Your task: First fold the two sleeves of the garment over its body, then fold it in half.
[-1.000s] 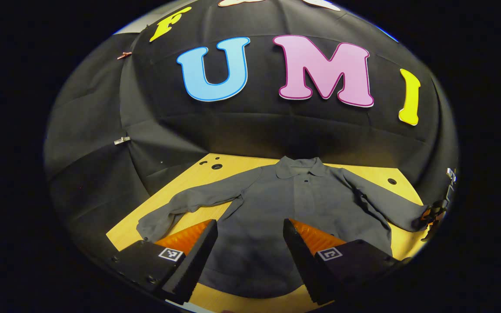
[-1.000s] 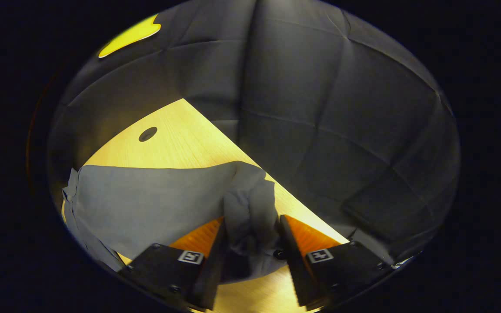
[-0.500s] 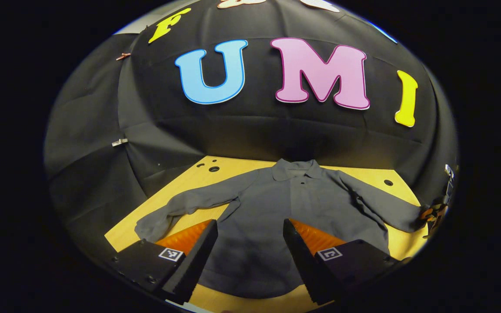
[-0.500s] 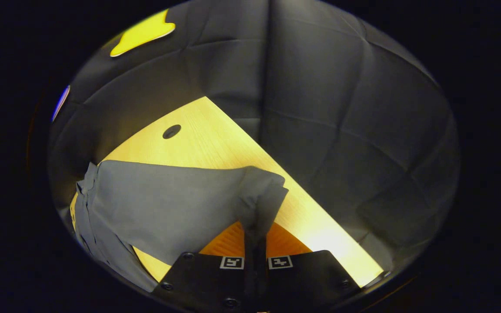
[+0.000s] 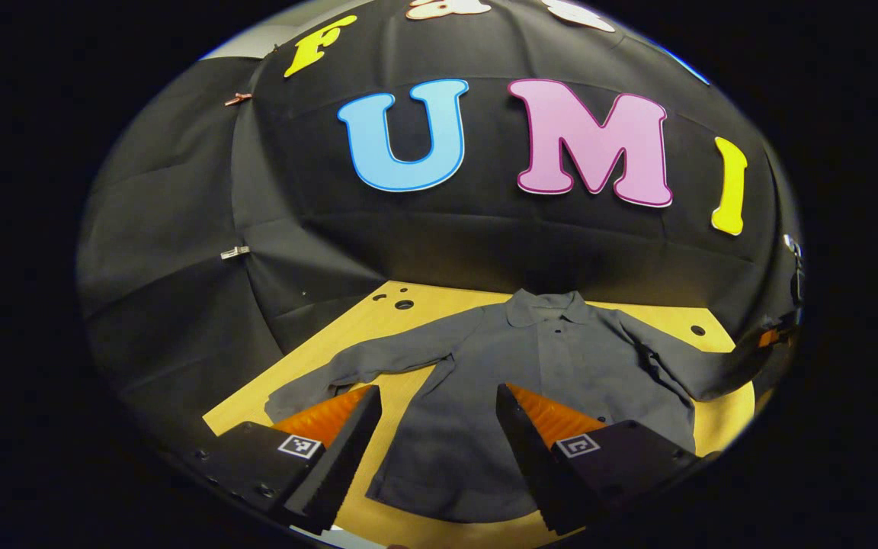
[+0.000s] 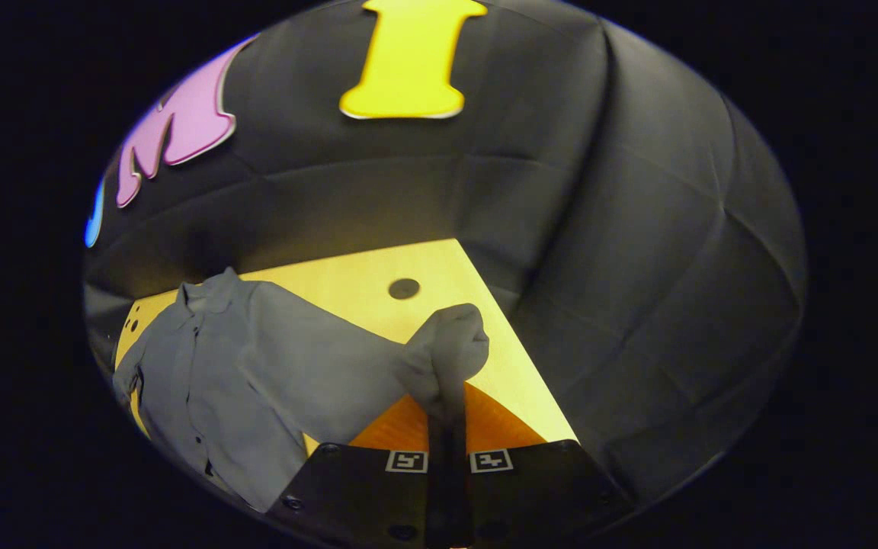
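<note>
Your grey collared shirt [image 5: 530, 381] lies face up and spread flat on the wooden desk [image 5: 363, 324], collar toward the booth's back wall, hem toward you. Its left sleeve [image 5: 363, 366] stretches out flat on the desk, untouched. Its right sleeve [image 6: 332, 366] is the one in play: your right claw [image 6: 447, 435] is clenched on the cuff [image 6: 447, 351], fingers pressed together with the cloth bunched between them and the cuff standing up above the fingertips. From the left gripper view that sleeve rises off the desk toward the right edge of the picture.

So you are in the first step, the first sleeve fold, with the grasp made and the carry not yet done. I judge the next move asks you to swing the cuff across the chest toward the placket, keeping it low so the sleeve lays down without twisting, then let go once it rests on the body.

Your left claw [image 5: 439, 435] is released, fingers wide apart, hovering above the shirt's lower body and looking along it toward the collar [image 5: 546, 309]. It grasps nothing; it is well placed to go for the left sleeve afterward.
</note>
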`<state>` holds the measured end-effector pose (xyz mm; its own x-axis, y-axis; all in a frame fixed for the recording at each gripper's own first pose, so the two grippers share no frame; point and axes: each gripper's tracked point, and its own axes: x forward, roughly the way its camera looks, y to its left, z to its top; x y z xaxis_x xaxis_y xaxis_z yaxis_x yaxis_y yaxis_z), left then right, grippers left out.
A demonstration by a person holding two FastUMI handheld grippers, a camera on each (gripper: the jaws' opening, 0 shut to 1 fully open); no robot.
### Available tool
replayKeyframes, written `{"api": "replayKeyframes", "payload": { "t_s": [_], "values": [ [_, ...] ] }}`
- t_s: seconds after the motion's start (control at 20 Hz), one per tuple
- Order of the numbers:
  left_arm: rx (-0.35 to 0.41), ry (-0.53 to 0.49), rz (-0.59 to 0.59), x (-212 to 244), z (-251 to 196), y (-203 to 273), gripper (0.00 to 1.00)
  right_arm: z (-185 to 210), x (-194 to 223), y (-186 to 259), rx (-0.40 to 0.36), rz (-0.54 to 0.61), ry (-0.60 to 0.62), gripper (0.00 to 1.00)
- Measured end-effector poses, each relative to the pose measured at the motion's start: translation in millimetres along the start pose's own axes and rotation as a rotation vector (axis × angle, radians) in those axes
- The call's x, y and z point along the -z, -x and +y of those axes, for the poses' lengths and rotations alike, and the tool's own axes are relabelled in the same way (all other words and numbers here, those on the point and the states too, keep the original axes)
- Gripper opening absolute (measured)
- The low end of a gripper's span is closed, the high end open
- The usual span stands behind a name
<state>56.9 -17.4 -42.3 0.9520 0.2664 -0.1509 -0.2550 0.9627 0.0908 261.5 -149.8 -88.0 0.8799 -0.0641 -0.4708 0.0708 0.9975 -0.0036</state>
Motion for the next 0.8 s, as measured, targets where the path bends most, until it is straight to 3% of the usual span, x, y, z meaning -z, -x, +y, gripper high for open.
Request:
{"api": "replayKeyframes", "payload": {
  "t_s": [0.45,0.65,0.8],
  "values": [
    [-0.034,0.016,-0.02,-4.5,53.0,-1.9,0.96,68.7,-96.8,82.9,-0.151,-0.08,0.152,0.05],
    [-0.048,0.029,-0.012,3.7,78.6,-10.0,0.96,115.2,-132.4,124.6,-0.232,-0.104,0.212,0.05],
    [-0.061,0.002,-0.031,1.8,98.2,-12.5,0.96,176.8,-129.5,131.4,-0.283,-0.107,0.284,0.05]
  ]
}}
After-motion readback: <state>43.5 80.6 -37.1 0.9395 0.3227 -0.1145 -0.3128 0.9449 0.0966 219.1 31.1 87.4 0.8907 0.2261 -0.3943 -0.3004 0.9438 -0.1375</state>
